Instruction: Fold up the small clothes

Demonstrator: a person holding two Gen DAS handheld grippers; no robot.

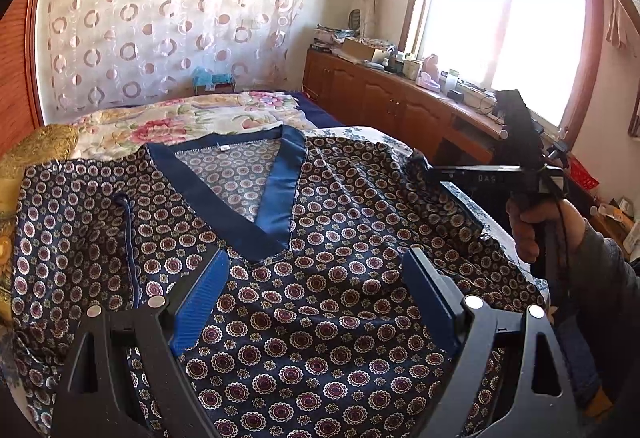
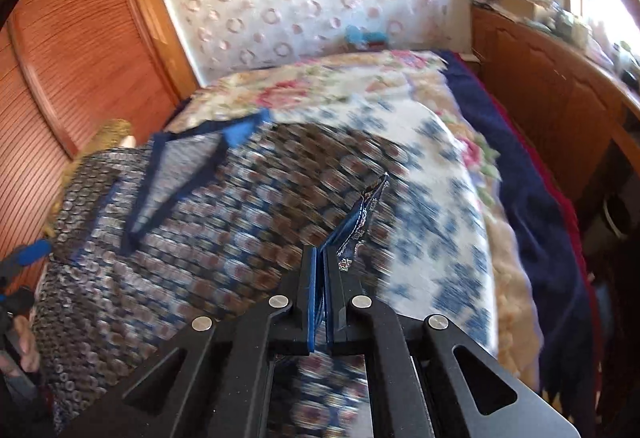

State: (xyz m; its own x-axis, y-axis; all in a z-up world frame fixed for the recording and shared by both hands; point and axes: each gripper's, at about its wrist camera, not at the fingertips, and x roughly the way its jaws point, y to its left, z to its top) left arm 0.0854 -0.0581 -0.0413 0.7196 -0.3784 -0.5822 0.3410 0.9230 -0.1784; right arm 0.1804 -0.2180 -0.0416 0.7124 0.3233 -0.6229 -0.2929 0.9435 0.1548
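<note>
A dark blue patterned V-neck top (image 1: 312,278) with a plain blue collar band (image 1: 280,190) lies spread on the bed, collar away from me. My left gripper (image 1: 316,262) is open just above its chest. My right gripper (image 2: 322,258) is shut on the top's sleeve edge (image 2: 364,214) and lifts it off the bed. In the left wrist view the right gripper (image 1: 424,168) pinches the sleeve (image 1: 448,198) at the top's right side. The right wrist view is blurred; the top (image 2: 224,222) shows there too.
The bed carries a floral blanket (image 1: 192,118) and a blue-and-white cover (image 2: 440,222). A yellow cushion (image 1: 36,150) lies at the left. A wooden cabinet (image 1: 400,102) with clutter runs along the right under a window. A wooden wardrobe (image 2: 80,46) stands left.
</note>
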